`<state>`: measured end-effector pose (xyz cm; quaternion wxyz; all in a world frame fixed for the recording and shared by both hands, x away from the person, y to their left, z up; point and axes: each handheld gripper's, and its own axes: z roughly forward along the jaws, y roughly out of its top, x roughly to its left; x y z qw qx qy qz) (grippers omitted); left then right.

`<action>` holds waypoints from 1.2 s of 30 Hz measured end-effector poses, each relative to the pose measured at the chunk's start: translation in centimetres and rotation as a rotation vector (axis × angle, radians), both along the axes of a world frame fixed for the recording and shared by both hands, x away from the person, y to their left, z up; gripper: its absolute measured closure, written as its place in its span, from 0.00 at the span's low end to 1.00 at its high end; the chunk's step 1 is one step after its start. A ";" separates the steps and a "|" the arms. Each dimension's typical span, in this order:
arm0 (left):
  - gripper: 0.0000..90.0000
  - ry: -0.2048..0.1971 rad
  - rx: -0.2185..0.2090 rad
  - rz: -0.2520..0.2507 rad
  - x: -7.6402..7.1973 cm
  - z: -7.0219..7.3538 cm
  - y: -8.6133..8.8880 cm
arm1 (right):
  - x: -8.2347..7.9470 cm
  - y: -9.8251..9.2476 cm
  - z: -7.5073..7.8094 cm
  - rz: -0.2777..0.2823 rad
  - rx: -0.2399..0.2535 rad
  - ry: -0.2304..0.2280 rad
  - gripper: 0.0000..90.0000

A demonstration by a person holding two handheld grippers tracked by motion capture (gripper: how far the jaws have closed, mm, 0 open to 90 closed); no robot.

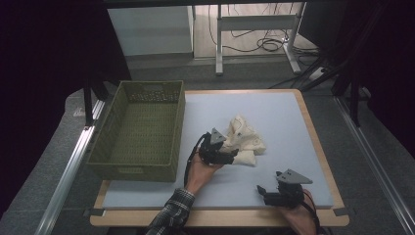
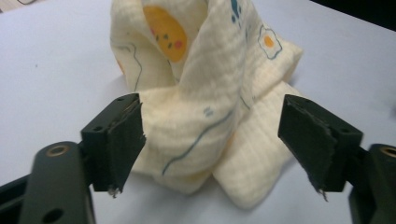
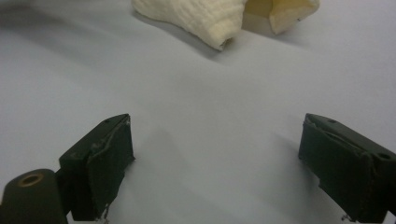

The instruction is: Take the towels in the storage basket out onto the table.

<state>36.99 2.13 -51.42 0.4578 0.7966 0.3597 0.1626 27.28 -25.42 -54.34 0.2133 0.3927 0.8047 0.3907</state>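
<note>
A crumpled cream cloth (image 1: 244, 139) with printed egg and line patterns lies near the middle of the pale blue mat (image 1: 274, 112). My left gripper (image 1: 226, 155) is at the cloth's near-left side, open, its jaws standing on either side of a bunched fold of the cloth (image 2: 210, 121) without closing on it. My right gripper (image 1: 264, 192) hovers low over the mat near the front right edge, open with nothing between its jaws (image 3: 215, 168). In the right gripper view the cloth's edge (image 3: 210, 18) lies farther ahead.
A green woven basket (image 1: 142, 129) stands on the table's left side, beside the mat. The wooden table edge (image 1: 313, 132) frames the mat. Beyond the table are white desk legs (image 1: 254, 29) and cables on the floor.
</note>
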 end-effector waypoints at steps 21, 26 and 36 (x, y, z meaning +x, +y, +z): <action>0.39 0.031 -0.040 0.009 -1.4 -2.0 2.7 | 4.3 -1.1 3.4 0.011 0.075 0.017 0.29; 0.48 0.026 -0.035 0.006 -1.5 -2.1 2.7 | 6.0 -1.3 3.6 0.018 0.060 0.021 0.39; 0.48 0.068 -0.012 0.047 -0.1 -2.4 2.4 | 10.1 -0.6 3.4 0.004 0.029 0.039 0.55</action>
